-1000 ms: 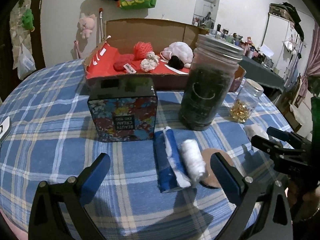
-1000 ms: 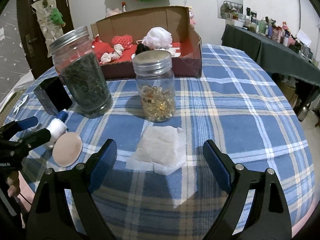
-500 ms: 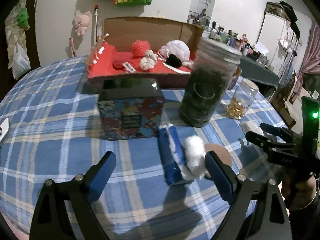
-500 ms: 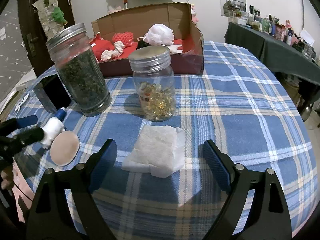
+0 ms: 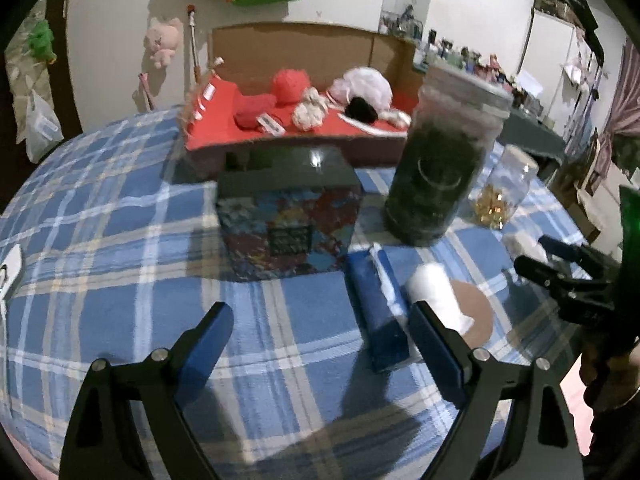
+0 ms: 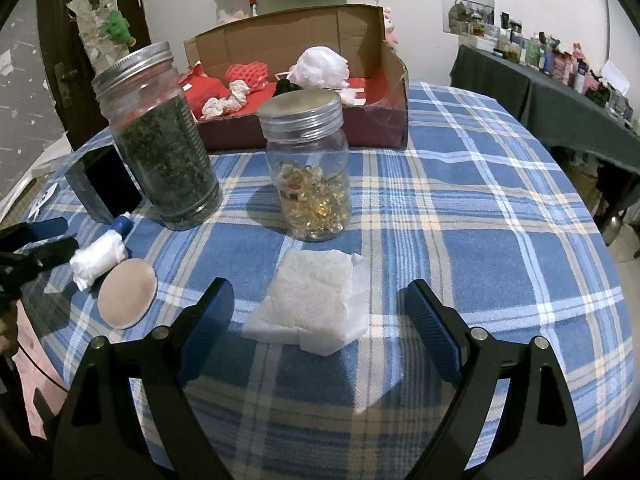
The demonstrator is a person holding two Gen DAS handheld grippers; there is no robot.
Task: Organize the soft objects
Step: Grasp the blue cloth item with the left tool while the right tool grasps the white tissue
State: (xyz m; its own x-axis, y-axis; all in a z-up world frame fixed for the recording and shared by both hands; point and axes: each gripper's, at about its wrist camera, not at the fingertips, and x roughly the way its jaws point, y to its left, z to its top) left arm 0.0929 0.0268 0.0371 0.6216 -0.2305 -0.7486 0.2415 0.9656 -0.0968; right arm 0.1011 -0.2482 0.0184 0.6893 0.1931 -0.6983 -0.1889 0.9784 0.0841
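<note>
Right wrist view: white folded cloth (image 6: 316, 300) lies between the wide-spread right gripper (image 6: 318, 312) fingers, untouched.

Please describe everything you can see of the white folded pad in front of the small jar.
The white folded pad looks like soft gauze or tissue, with a woven texture, folded into a rough square of several layers; one corner sticks out at the upper right. It lies flat on the blue checked tablecloth, just in front of the small jar without touching it. The open right claw frames it; neither finger touches it.
</note>
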